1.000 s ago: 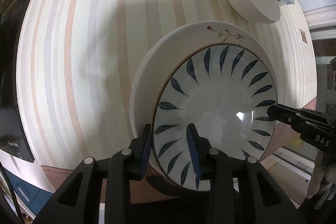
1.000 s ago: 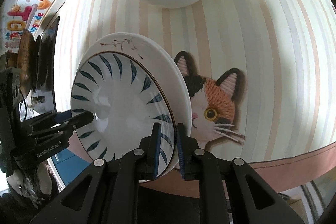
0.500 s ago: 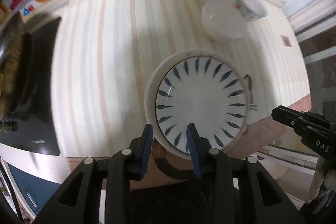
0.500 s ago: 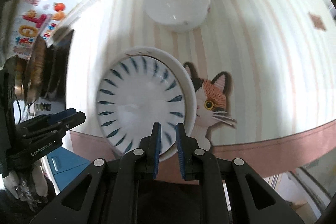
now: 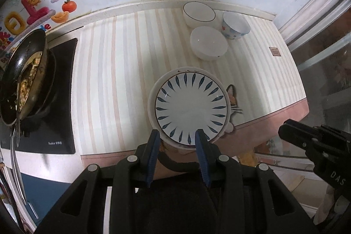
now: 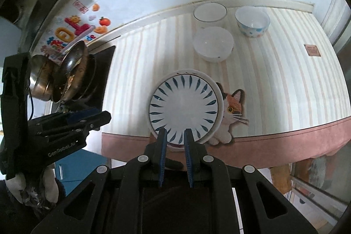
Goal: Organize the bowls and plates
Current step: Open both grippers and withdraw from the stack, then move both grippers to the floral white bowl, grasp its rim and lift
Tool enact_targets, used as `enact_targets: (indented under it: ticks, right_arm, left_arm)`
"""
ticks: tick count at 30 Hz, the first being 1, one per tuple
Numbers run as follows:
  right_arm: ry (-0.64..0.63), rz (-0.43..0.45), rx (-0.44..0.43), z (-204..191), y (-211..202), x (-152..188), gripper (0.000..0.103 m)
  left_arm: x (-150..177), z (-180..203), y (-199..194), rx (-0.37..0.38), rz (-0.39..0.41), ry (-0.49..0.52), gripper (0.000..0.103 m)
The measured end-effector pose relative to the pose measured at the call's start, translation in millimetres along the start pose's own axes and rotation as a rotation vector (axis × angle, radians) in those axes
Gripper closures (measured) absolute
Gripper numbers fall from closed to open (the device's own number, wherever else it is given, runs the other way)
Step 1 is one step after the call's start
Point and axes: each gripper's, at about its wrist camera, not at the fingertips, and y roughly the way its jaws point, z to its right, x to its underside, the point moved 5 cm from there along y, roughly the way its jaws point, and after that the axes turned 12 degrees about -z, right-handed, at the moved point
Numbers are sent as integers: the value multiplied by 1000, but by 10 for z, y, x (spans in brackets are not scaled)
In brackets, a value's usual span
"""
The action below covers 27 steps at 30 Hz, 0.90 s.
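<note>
Change: both grippers have drawn back and up from the stacked plates since a second ago; the counter now shows whole, and neither holds anything.
Plates: a white round plate with dark blue leaf marks [image 5: 190, 108] sits nested on a larger plain white plate [image 5: 152, 93], near the front edge of the striped counter [image 5: 114, 80], partly covering a cat-shaped mat [image 6: 232, 110].
Bowls: a white bowl with a thin dark rim [image 5: 199, 13], a white bowl with blue spots [image 5: 235, 25] and a plain white shallow bowl [image 5: 208, 43] stand grouped at the back, well apart from the plates.
Left gripper [image 5: 177, 146]: fingers spread wide, empty.
Right gripper [image 6: 175, 142]: fingers narrowly parted, empty.
Key relation: the bowls lie straight ahead beyond the plate stack; by my judgement the right gripper is slightly nearer them, so it probably suits the next reach.
</note>
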Motion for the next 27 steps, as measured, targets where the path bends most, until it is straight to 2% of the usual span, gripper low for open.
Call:
enact_targets:
  ticks: [6,7,8,10,15,20,24,27]
  right_arm:
    - [-45,-12,-30,15,-93,-29,85]
    - [-47,-18,-34,60,-81,-73,80]
    - [-50,-28,-36,115,-50,-123,67]
    - [-52,-38,-42,266,10,-255,52]
    - [-57,-39,-56,701,156,-697,51]
    - [-21,-30,-74,1186,481,-1348,51]
    - [25,-76,-122,1540,901,-1846,51]
    - [63,-121,-184,1728,1227,-2139,51]
  left_arm:
    - [-80,99,9,-38,15,-43,72]
    - [-120,126,52,-50,12,-57,72]
    - [-154,140,91,-54,7,-67,72]
    - [-284,160,183,-66,16,-104,72]
    - [-697,135,497,-84,46,-202,72]
    - [-1290,176,999,-9,-20,-282,72]
    - [-1725,141,1359,40,-55,-334,72]
    - [-2009,102,1599,48,-78,-362,72]
